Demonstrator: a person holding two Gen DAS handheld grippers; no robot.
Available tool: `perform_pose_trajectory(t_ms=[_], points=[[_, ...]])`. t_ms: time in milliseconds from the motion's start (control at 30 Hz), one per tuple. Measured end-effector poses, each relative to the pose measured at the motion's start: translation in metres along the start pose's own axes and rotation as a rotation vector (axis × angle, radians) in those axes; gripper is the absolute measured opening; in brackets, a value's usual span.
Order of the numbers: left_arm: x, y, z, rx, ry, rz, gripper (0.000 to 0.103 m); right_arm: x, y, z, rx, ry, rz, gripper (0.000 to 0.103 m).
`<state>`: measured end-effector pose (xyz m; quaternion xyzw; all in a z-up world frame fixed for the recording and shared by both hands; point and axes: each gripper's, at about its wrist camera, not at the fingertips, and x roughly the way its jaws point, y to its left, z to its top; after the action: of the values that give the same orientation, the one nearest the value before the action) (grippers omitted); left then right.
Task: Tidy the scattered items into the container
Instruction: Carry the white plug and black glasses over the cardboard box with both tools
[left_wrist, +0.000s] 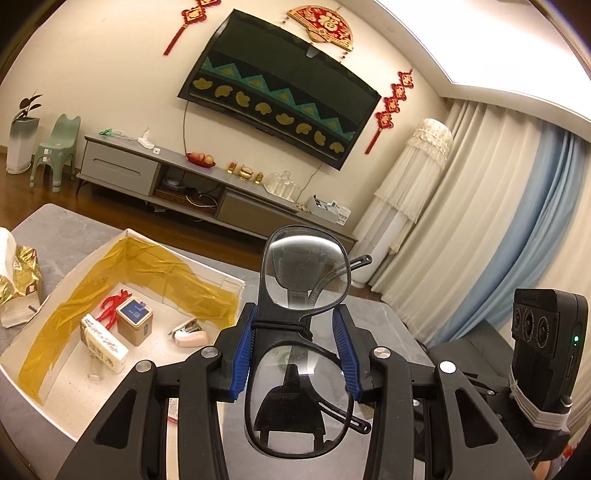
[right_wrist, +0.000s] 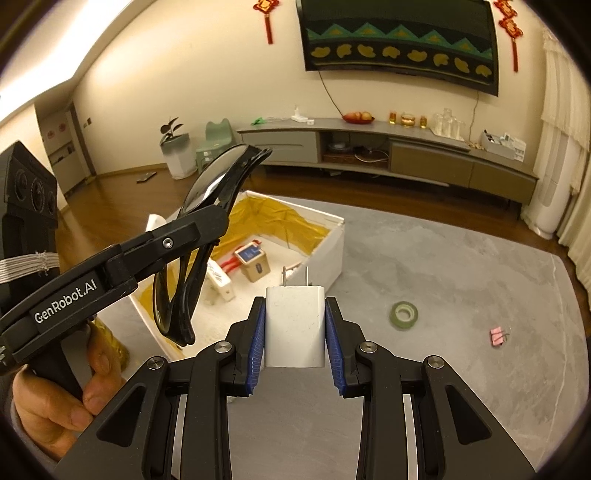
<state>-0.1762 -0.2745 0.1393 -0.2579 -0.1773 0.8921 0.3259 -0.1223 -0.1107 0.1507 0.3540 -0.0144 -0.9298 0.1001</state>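
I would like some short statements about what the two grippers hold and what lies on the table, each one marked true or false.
1. The left gripper holds a pair of glasses by the bridge. True.
2. The right gripper is open with nothing in it. False: it is shut on a white plug, prongs pointing forward.
3. A roll of green tape lies on the grey table, outside the box. True.
4. The pink clip lies inside the box. False: it is on the table, beyond the tape.
5. The box already contains a pink stapler. True.
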Motion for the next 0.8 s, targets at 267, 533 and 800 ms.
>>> perform_pose_trajectory(t_ms=[267, 533, 800], points=[[-0.018, 0.028, 0.005, -0.058, -0.033, 0.024, 0.043, 0.006, 0.012, 0.009, -0.015, -0.001, 0.023, 0.032], [-0.029, 0.046, 0.006, -0.078, -0.045, 0.049, 0.043, 0.016, 0.023, 0.016, -0.034, 0.006, 0.052, 0.032], [-0.041, 0.069, 0.006, -0.105, -0.058, 0.081, 0.043, 0.027, 0.035, 0.025, -0.051, 0.007, 0.089, 0.032]])
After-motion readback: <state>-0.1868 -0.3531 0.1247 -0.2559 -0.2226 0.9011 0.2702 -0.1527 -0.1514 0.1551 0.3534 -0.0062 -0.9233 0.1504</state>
